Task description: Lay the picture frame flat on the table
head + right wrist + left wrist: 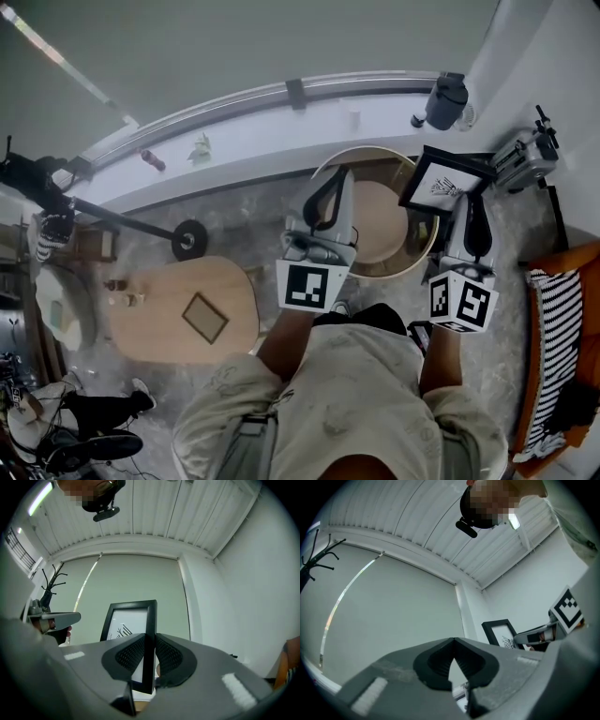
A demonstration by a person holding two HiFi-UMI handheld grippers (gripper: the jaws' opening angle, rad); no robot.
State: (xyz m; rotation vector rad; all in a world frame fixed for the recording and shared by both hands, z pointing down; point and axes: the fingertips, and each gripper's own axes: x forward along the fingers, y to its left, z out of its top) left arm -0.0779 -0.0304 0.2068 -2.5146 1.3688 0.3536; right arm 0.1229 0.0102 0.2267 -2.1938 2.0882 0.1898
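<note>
The round light-wood table with a raised rim (384, 223) sits just ahead of the person, and its top looks bare, so nothing lies flat on it yet. The black rectangular picture frame with a white print of thin dark lines (447, 181) is above the table's far right rim, partly over the wood and partly past its edge. It stands tilted, nearer upright than flat. Whether its lower edge touches the rim cannot be told from the head view.

The right gripper (149, 652) is clamped on the frame: its ribbed dark pads press on either face of the frame's right-hand side bar, which runs upright between them. The left gripper (453, 660) hangs over the table's left half with its jaw tips together and nothing between them, so it takes no part in the hold.

As I judge it, the grasp is made and the task is about half done. What remains is bringing the frame in over the wood, tipping it onto its back, setting it down and letting go.
</note>
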